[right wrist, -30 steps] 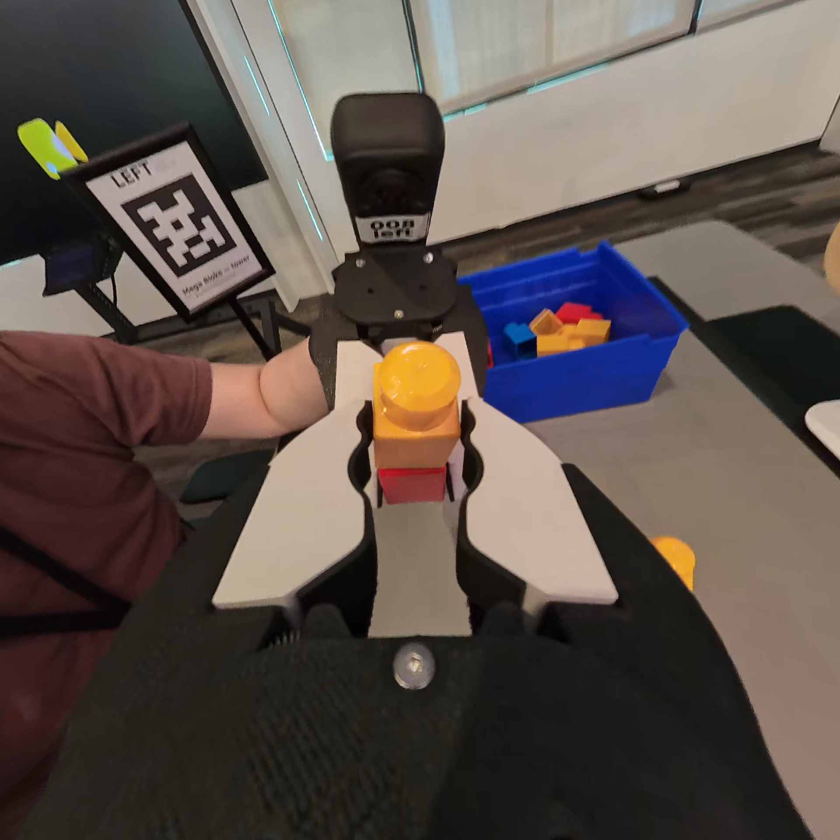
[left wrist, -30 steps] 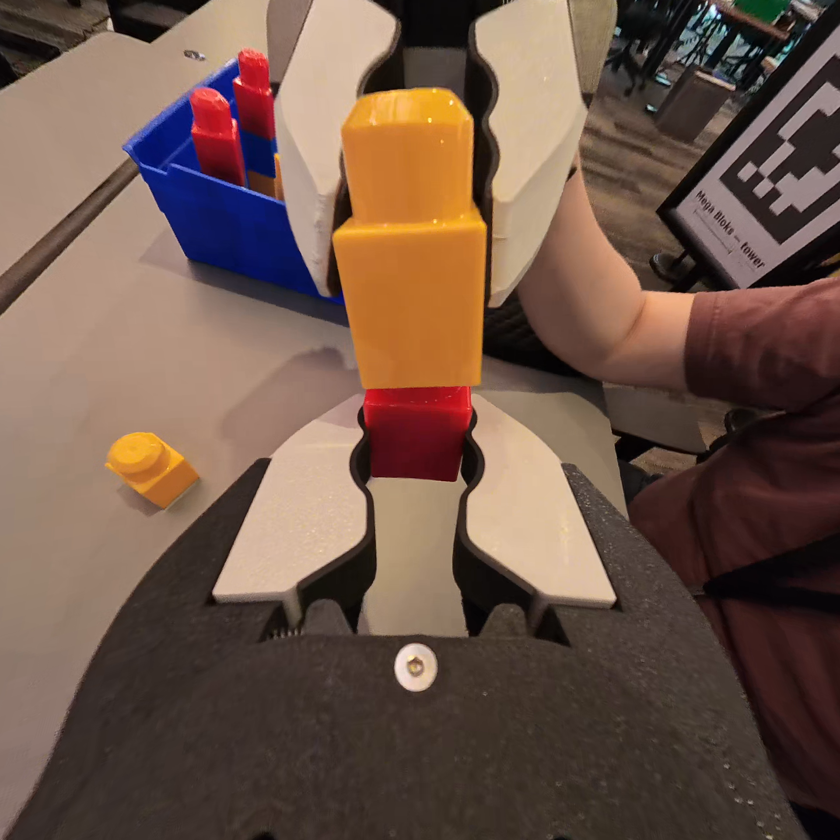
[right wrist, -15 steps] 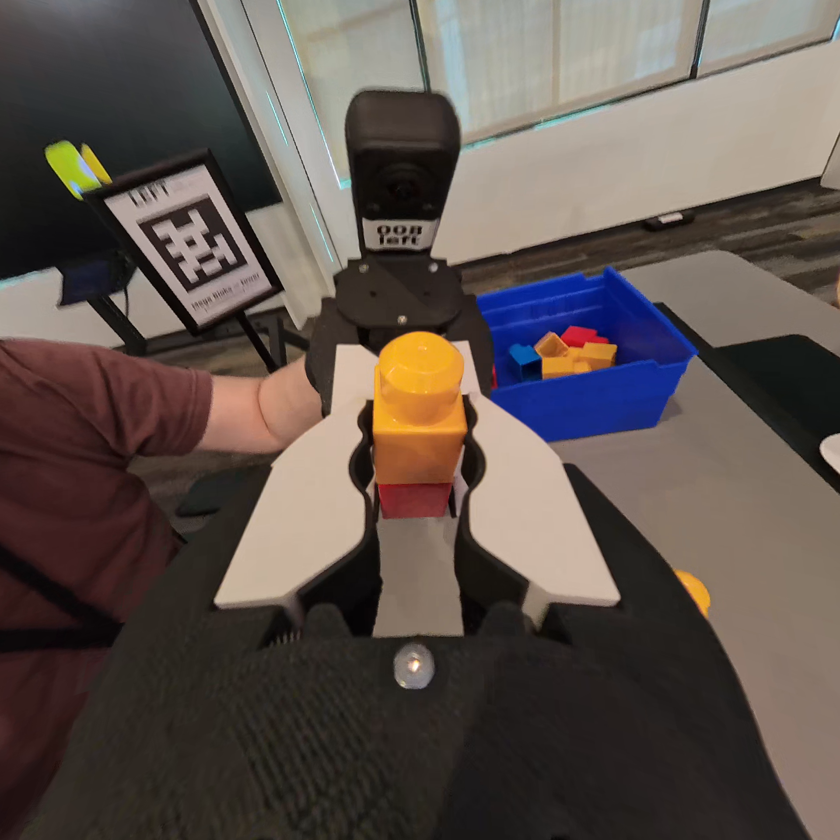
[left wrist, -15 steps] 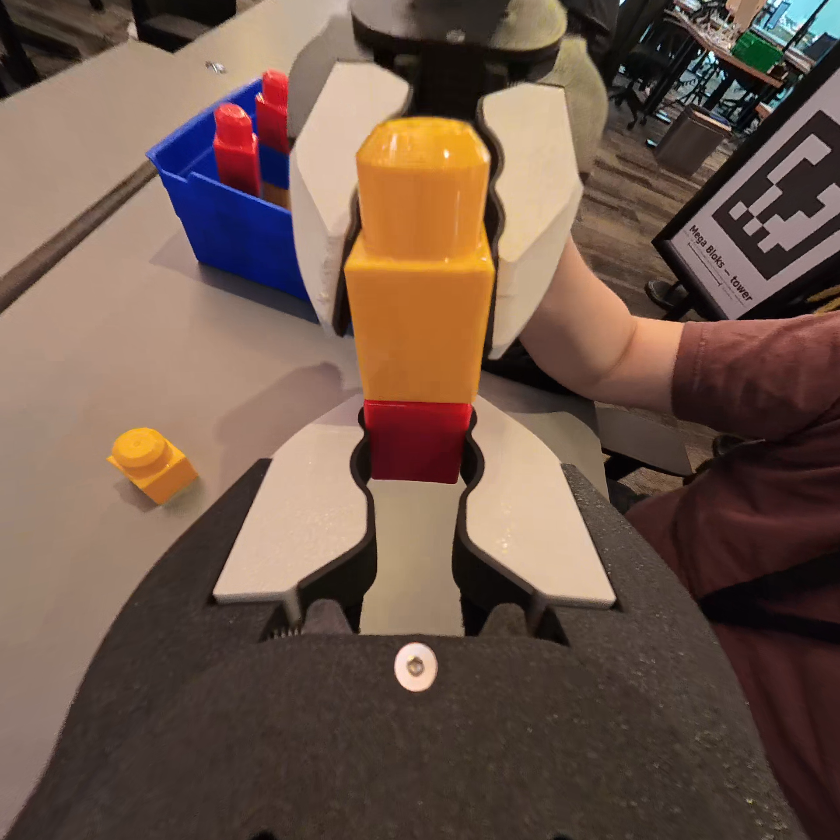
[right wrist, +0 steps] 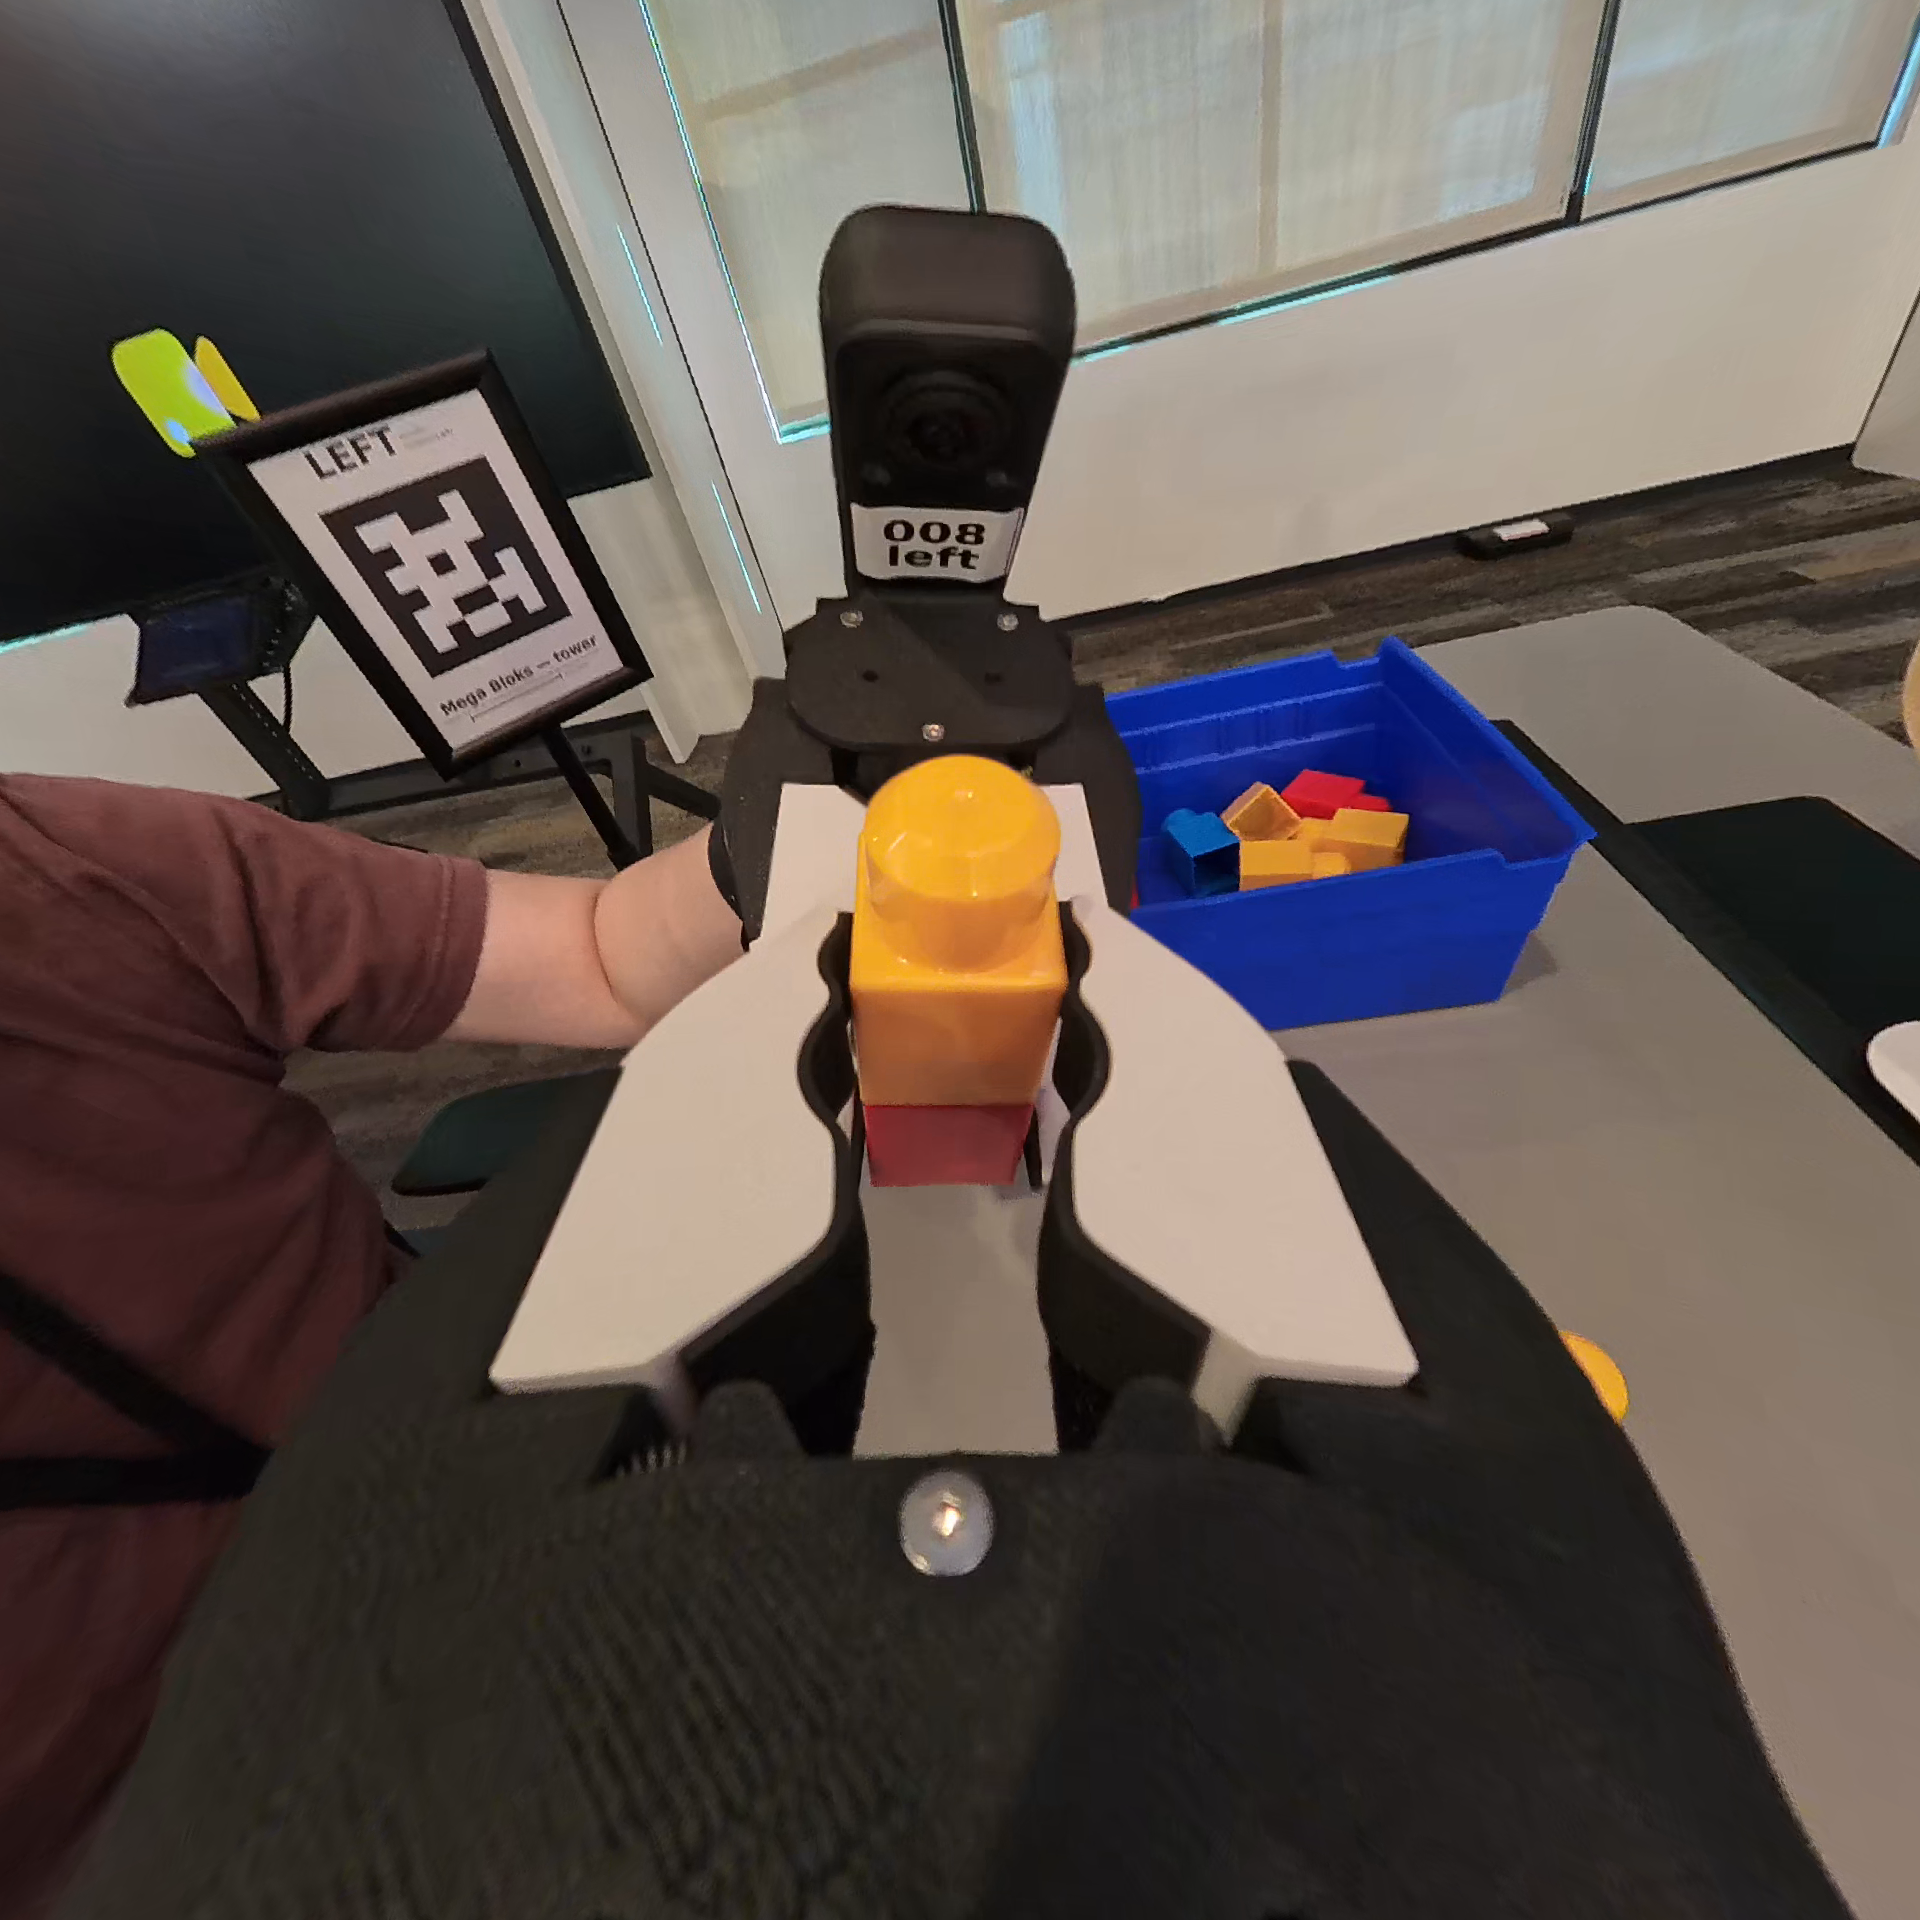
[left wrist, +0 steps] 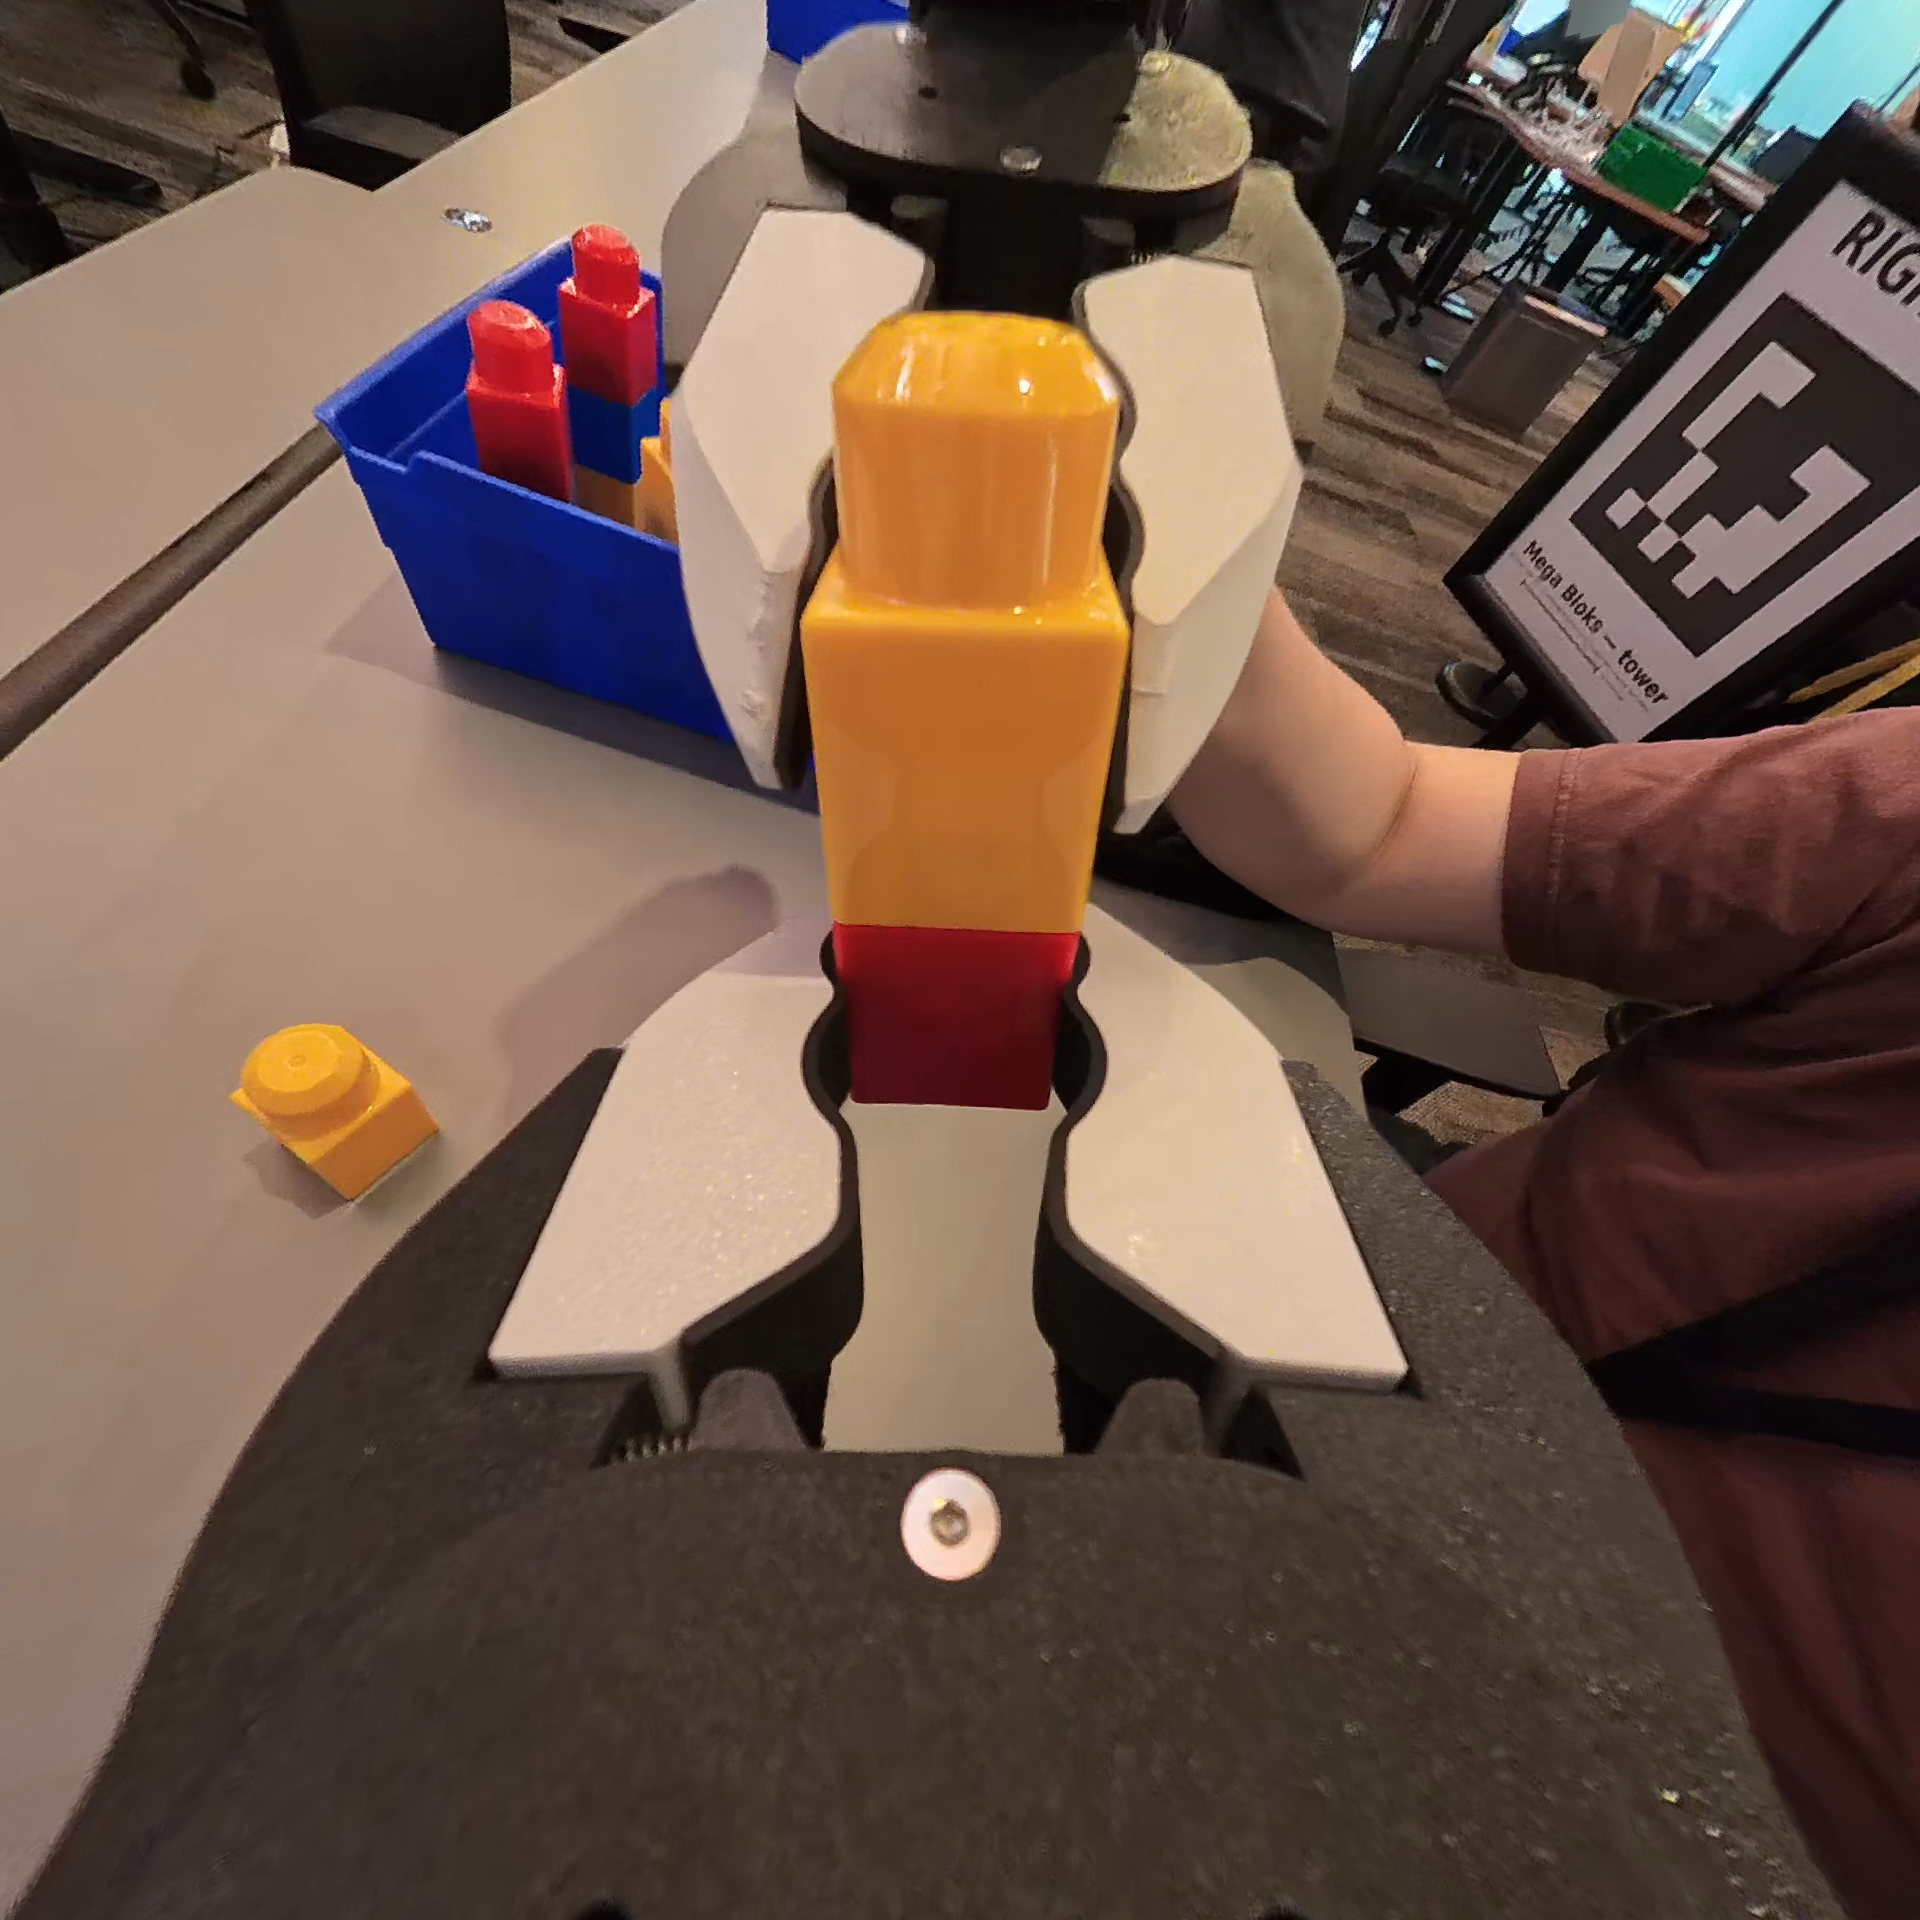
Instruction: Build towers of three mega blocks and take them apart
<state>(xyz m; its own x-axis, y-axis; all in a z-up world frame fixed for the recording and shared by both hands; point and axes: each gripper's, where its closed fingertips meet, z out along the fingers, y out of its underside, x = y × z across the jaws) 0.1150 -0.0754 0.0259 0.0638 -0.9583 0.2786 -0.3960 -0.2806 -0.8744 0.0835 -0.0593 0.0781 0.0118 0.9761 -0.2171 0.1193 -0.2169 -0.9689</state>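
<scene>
Left wrist view shows your left gripper (left wrist: 951, 1023) with its jaws closed on the red block (left wrist: 948, 1013), the bottom piece of a small stack. An orange block (left wrist: 961, 748) sits on top of the red one, and your right gripper (left wrist: 966, 644) comes from the opposite side and clamps this orange block between its white fingers (left wrist: 743, 582). Both jaws are narrow, each pressed on its own block, so you hold the stack in the air at both ends. I think this hold lets you either press the two blocks firmly together or pull them apart; from these views I cannot tell which.

In the right wrist view the same orange block (right wrist: 956, 997) stands between your right jaws, with the red block (right wrist: 945, 1143) under it and the left gripper (right wrist: 940, 1132) facing you.

One loose orange block (left wrist: 332, 1107) lies on the grey surface (left wrist: 260, 831), to the left of the stack and well apart from it. It is probably the third piece of the tower. The blue bin (left wrist: 520, 561) behind holds finished towers; in the right wrist view a blue bin (right wrist: 1382, 935) holds loose blocks.
</scene>
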